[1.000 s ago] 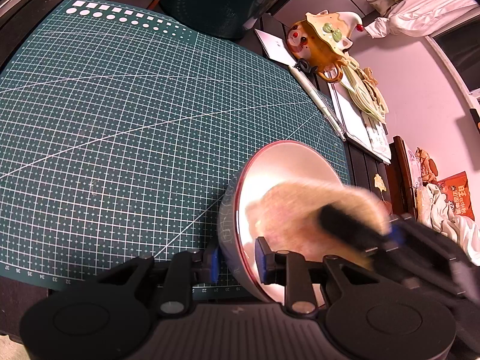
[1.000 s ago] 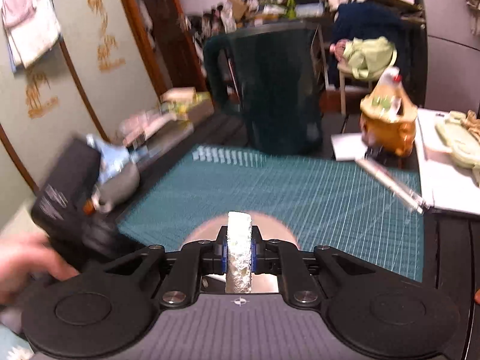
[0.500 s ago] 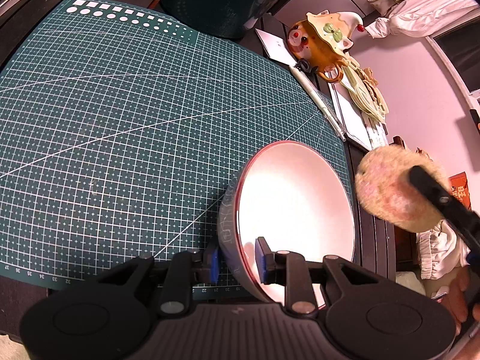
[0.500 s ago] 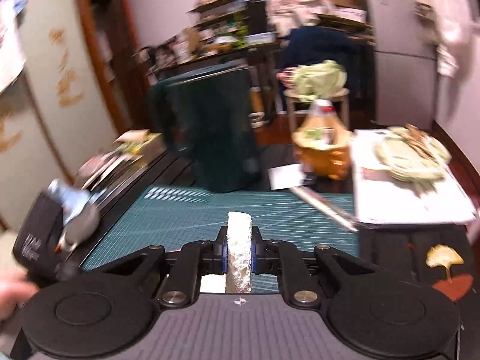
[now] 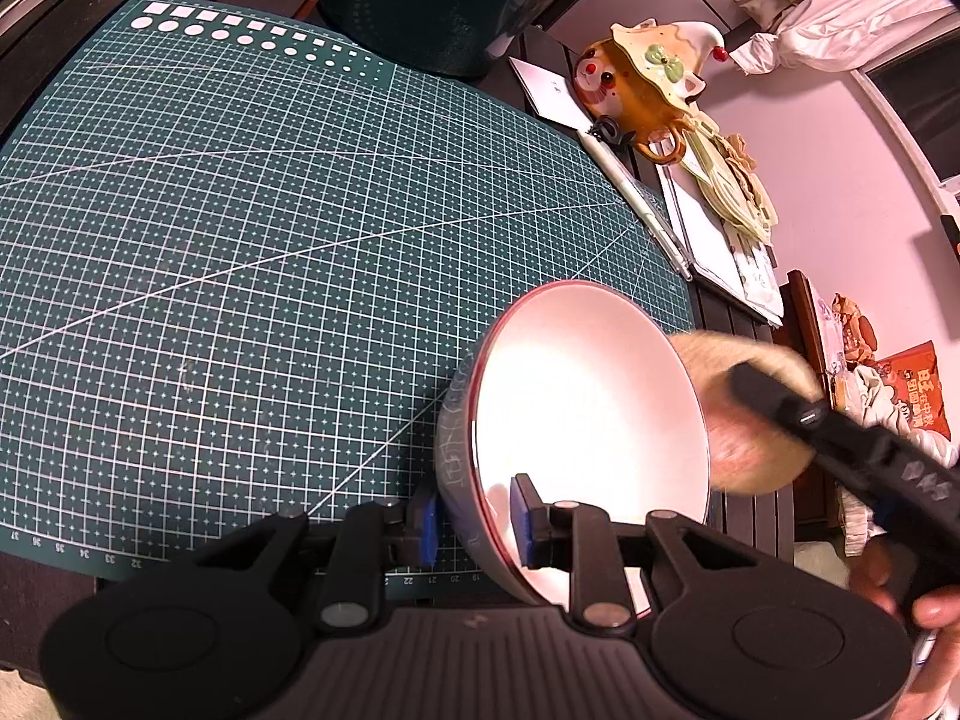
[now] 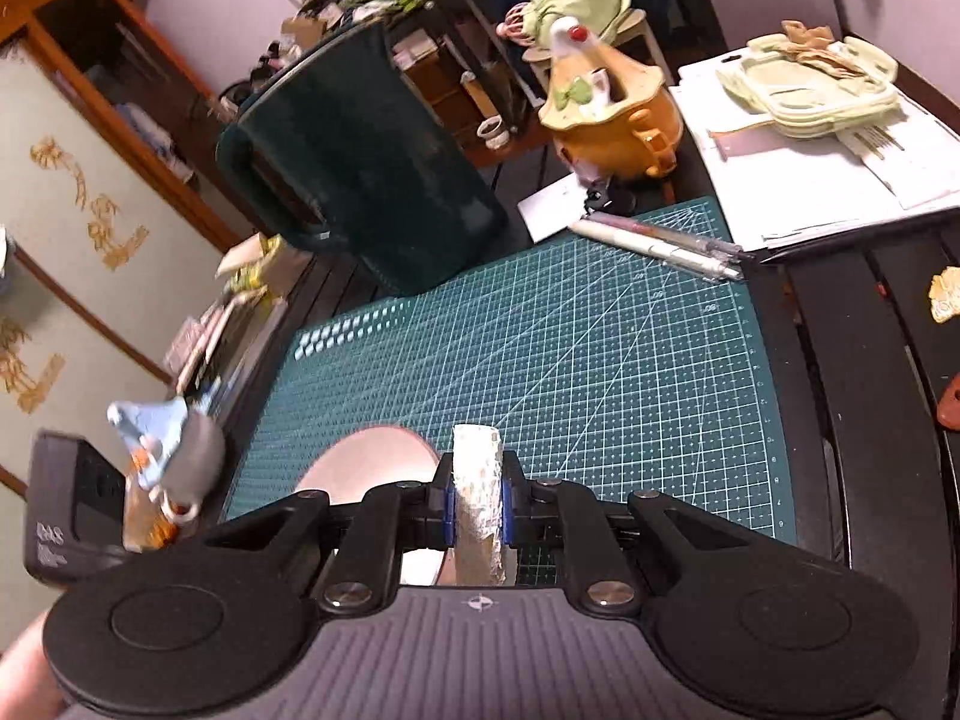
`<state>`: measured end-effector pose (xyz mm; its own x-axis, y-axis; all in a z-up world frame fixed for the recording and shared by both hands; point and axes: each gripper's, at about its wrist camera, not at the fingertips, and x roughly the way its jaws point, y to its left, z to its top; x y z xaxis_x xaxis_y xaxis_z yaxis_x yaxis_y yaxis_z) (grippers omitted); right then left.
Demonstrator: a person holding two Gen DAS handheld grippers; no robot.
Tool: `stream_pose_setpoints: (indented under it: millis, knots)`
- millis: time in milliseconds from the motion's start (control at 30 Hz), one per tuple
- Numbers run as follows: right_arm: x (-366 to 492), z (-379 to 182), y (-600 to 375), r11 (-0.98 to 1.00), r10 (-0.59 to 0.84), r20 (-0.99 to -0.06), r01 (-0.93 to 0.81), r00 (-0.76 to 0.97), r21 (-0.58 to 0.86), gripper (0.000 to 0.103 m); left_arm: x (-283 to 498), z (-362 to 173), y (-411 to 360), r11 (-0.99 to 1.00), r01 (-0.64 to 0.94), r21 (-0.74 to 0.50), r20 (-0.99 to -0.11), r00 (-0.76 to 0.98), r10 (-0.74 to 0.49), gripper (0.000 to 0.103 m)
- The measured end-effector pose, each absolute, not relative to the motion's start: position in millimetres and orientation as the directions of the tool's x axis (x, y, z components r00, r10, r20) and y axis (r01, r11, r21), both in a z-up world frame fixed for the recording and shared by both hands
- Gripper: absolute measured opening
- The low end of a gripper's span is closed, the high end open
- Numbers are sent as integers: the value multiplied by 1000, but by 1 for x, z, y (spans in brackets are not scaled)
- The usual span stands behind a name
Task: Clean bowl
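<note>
Bowl [image 5: 576,420] is tipped up on its side over the near edge of the green cutting mat [image 5: 240,240], w/ its white inside facing right. The left hand-held gripper [image 5: 474,525] is clamped on the bowl's rim, one pad inside and one outside. I think it's held like that so the inside is open to the scrubber and the bowl can't slide.

The right hand-held gripper [image 6: 477,507] is squeezed tight on a round fluffy sponge [image 5: 744,414], gripped by its thin edge. The sponge sits just beside the bowl's right rim; can't tell if it touches, it's blurry. The flat face looks ready to rub the inside.

Other stuff on the bench [image 6: 870,360]: a big dark green jug [image 6: 360,162] at the far end of the mat, an orange bear pot [image 6: 612,114], pens [image 6: 660,243], and papers [image 6: 810,144]. All are well apart from the bowl. Nothing stands btwn sponge and bowl.
</note>
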<state>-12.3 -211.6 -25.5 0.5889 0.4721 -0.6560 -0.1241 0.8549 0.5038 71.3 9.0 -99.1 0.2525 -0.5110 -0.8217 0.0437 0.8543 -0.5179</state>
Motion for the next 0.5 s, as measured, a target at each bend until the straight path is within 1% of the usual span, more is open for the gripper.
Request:
stream_pose_setpoints:
  millis: [67, 100, 267, 433, 500]
  knots:
    - [-15, -16, -213, 849, 479, -627, -145, 614, 507, 13, 72, -99, 9, 854, 43, -518, -822, 252, -511, 23]
    - [-14, -18, -213, 850, 479, -629, -144, 613, 507, 13, 72, -99, 9, 854, 42, -519, -821, 252, -512, 23]
    - [-6, -37, -211, 841, 492, -672, -104, 554, 530, 13, 74, -98, 5, 855, 42, -518, -822, 253, -510, 23]
    - [-9, -23, -216, 829, 502, -630, -123, 593, 545, 13, 72, -99, 6, 854, 43, -518, -821, 254, -511, 23]
    - [-8, -26, -216, 829, 503, -634, -121, 587, 546, 13, 72, -99, 6, 854, 43, -518, -821, 255, -511, 23]
